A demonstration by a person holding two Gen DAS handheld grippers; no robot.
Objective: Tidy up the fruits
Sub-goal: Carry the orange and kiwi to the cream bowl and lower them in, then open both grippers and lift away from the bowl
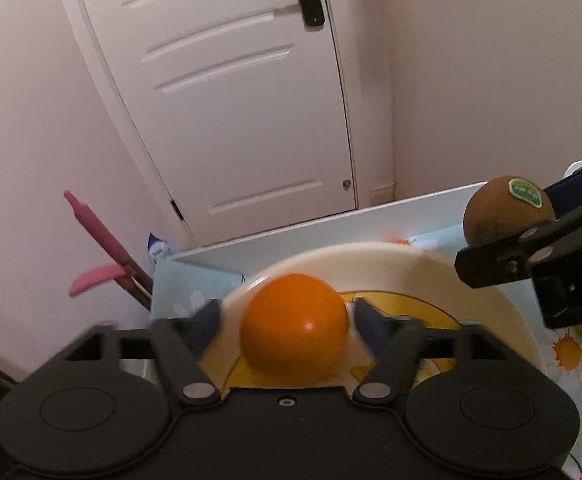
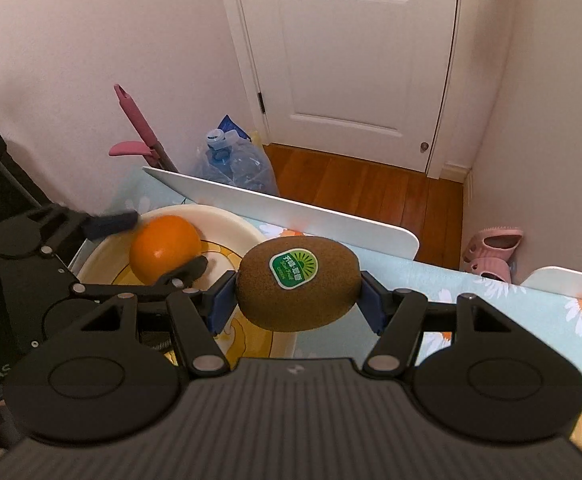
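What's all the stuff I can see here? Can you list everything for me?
orange: one, orange, on the plate between the left claw's pads, which stand off it
kiwi: one, brown with a green sticker, gripped above the plate's edge
plate: one, cream with yellow print, on the tablecloth
tablecloth: one, light blue with daisies
door: one, white, closed, behind the table
water jug: one, clear blue, on the floor by the door
pink handle: one, leaning against the wall
slippers: pink, on the floor at right
left claw: one, black, open
right claw: one, black, shut on the kiwi
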